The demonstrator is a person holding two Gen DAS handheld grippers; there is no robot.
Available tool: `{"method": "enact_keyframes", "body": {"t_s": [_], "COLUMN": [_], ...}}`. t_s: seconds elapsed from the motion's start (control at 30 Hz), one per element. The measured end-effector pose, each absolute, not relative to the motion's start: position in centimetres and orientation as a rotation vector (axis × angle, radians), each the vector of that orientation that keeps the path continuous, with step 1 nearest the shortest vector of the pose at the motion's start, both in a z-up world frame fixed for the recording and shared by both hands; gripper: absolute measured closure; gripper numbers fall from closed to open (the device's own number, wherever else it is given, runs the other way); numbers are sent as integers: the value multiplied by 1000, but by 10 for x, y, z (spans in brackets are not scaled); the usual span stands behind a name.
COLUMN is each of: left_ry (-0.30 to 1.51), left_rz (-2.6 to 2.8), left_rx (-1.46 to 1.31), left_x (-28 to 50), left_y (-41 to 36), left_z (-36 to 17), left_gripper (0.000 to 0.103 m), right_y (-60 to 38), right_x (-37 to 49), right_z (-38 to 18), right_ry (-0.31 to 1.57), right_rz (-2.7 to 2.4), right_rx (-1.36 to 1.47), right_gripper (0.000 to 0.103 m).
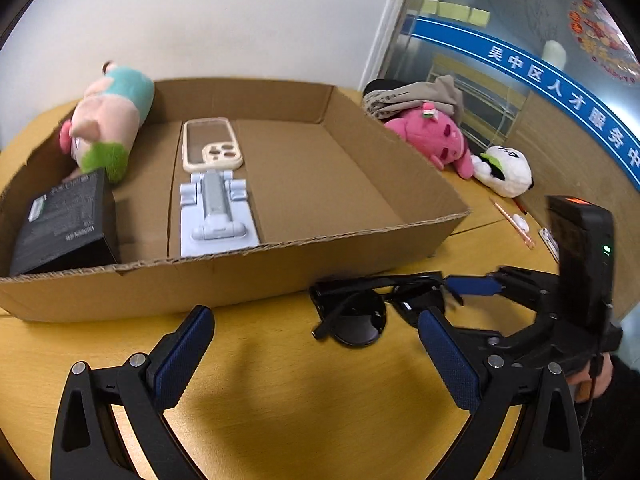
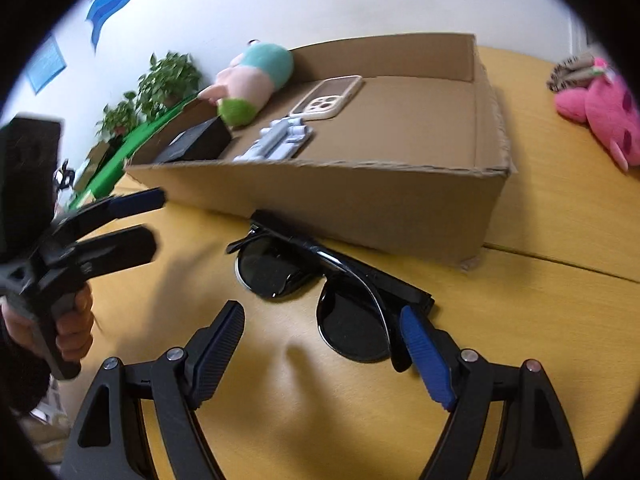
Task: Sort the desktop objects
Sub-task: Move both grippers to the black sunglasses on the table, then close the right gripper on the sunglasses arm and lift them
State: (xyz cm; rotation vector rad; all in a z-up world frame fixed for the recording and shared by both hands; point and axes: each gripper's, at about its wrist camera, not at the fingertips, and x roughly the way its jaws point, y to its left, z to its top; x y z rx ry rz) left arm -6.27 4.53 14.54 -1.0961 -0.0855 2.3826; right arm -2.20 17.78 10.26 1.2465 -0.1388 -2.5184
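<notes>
A cardboard box (image 1: 360, 252) on the table already holds a phone case (image 1: 212, 144), stand (image 1: 218, 216), black carton (image 1: 60, 228) and plush (image 1: 108, 120). Sunglasses (image 2: 320, 280) lie outside beside it; the right gripper (image 2: 324, 348), fingers wide, seems near one lens. The left gripper (image 1: 316, 356) is spread too, holding nothing.

Pretty plain room: white wall (image 1: 240, 12) behind a yellow wooden desk (image 1: 304, 392), glass partition (image 1: 500, 40) with a blue banner (image 1: 560, 92) off to one side. Few potted plants (image 2: 168, 80) sit along the other wall.
</notes>
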Motion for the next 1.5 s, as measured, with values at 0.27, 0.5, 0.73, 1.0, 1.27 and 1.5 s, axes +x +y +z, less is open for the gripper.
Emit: {"method": "enact_keyframes", "body": {"t_s": [0.27,0.5,0.73,1.0,1.27,1.5], "left_ry": [-60,46,117,-51,-147,-171], "left_rz": [2226,2251,2285,2252,2185,2179], "left_rx": [-1202,-1189,-1186,-1236,-1287,-1113], "left_x": [-72,-73,-70,-62,-40,-25], "left_y": [80,95,81,32,-13,-36], "left_z": [119,110,111,110,110,143], "left_gripper": [0,19,38,51,65,6], "right_y": [179,179,161,149,123,117], "right_x": [-29,-36,-22,0,20,31], "right_z": [91,91,91,92,109,149], "right_ry": [-36,-94,-76,-235,-172,120], "right_rz": [-2600,-2651,-2693,-2683,-2550,-2489], "right_rx": [1333,1346,1321,1313,1345,1259], "right_gripper": [23,46,62,76,72,36]}}
